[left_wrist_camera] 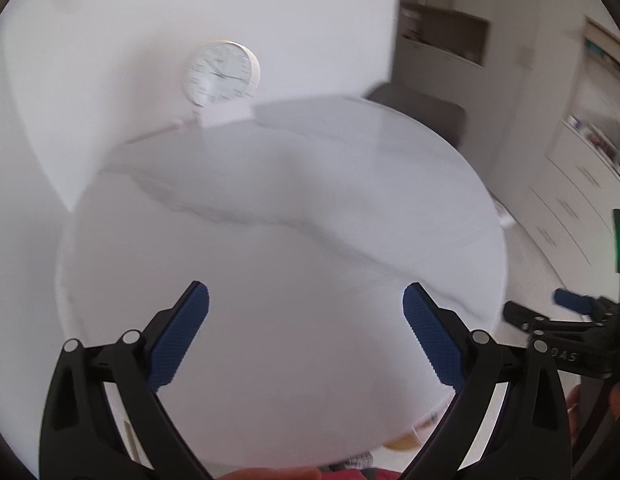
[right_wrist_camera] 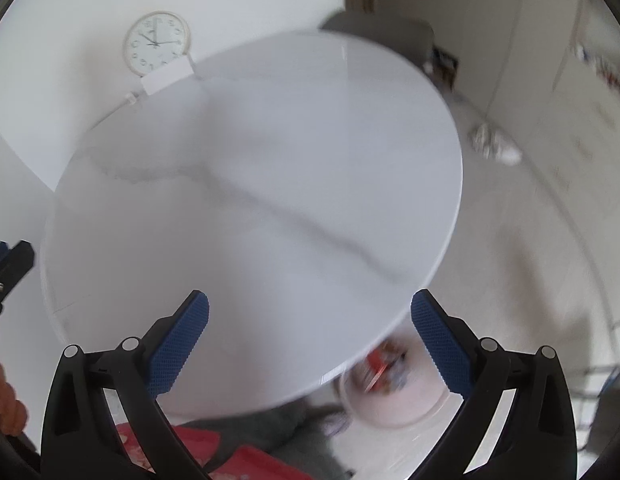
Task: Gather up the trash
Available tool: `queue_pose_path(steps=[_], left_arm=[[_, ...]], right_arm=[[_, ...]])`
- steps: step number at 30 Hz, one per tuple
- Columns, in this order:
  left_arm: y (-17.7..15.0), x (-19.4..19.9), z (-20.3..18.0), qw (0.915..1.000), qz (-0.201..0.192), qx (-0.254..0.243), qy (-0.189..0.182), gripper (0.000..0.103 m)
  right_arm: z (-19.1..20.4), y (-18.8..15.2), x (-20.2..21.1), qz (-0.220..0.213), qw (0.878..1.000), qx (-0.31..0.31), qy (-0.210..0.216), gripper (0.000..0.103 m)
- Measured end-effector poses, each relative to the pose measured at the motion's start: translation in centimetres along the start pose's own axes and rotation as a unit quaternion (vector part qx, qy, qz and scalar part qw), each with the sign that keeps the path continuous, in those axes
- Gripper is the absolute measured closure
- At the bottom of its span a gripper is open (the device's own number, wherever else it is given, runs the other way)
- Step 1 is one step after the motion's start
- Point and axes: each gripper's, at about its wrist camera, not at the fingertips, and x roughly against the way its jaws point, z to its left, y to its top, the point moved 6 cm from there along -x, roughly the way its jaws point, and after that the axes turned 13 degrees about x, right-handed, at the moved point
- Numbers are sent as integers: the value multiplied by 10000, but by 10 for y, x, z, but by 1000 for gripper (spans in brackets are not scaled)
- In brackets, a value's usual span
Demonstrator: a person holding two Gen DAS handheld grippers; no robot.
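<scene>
At the far left of the right wrist view the left gripper's black edge shows beside the round white marble table (right_wrist_camera: 269, 152). A white wall clock (right_wrist_camera: 155, 42) stands at the table's back edge, with a small white box (right_wrist_camera: 165, 76) leaning in front of it.

The left gripper (left_wrist_camera: 305, 332) hangs above the near part of the tabletop, its blue pads spread wide with nothing between them. The right gripper (right_wrist_camera: 310, 340) is likewise released — jaws apart, empty — over the table's near right rim.

Below that rim, on the floor, sits a pale round bin (right_wrist_camera: 390, 396) holding blurred red and mixed scraps, the trash (right_wrist_camera: 384, 362); it lies just under and slightly inside the right gripper's right finger, lower than the tabletop. Farther right and well apart, a crumpled white-grey lump (right_wrist_camera: 494, 144) lies on the pale floor — too blurred to say what it is.
</scene>
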Motion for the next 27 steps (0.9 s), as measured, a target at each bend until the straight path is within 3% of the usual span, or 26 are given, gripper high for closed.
queue_pose_path(steps=[6,12,27], left_arm=[[24,17,16,9985,-184,458,242,8],[34,10,10,9981,-136,593,121,8],[31,-8,-8,9991,96,423,31,8]], right_arm=[[22,42,31,-516,9977,421,117,3],[24,53,53,-766,9953,586,-19,3],[6,57,35,-541,9975,354,-273,3]])
